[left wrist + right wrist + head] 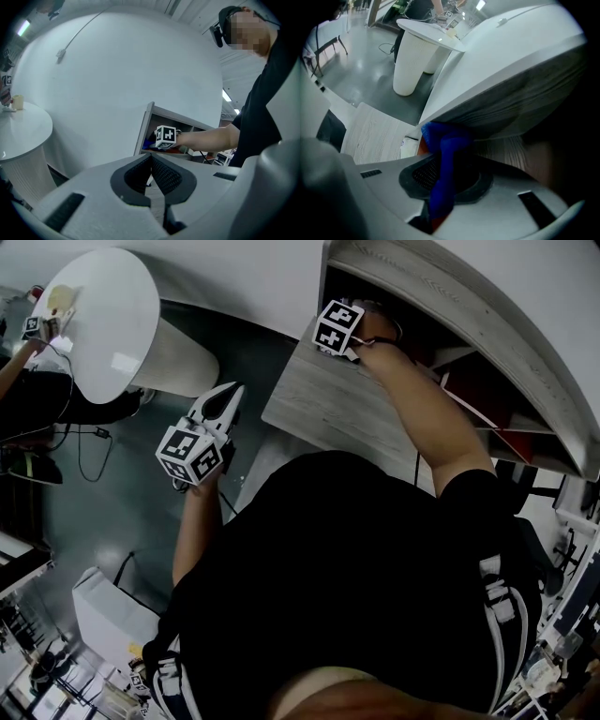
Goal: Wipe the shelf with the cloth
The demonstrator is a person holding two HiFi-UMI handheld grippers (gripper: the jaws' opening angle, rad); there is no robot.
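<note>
— Surroundings, head view?
— Grey floor (84, 512), white wall, round white table (103, 324) at upper left. Wood-grain shelf (328, 399) at upper right, its dark compartments opening under a curved top board.

— Item one, right claw?
— In the head view only its marker cube (337, 326) and the person's forearm (422, 409) show at the mouth of the shelf; the tips are out of sight inside. The right gripper view supplies them: right claw (440, 180) clamped on a blue cloth (443, 138).

— Item two, the cloth?
— One strip runs down between the two jaws; its bunched end stands above the tips, below an upper board and over the pale wood-grain board at the frame's left. Contact with the board cannot be judged. No other view shows the cloth.

— Item three, left claw?
— Left claw (151, 161): jaws pressed together, nothing between them. The head view places it at centre left, over the floor, well apart from the shelf.

— Anything only that claw's camera adds?
— The shelf from the side, with the right cube at its opening, centre frame.
</note>
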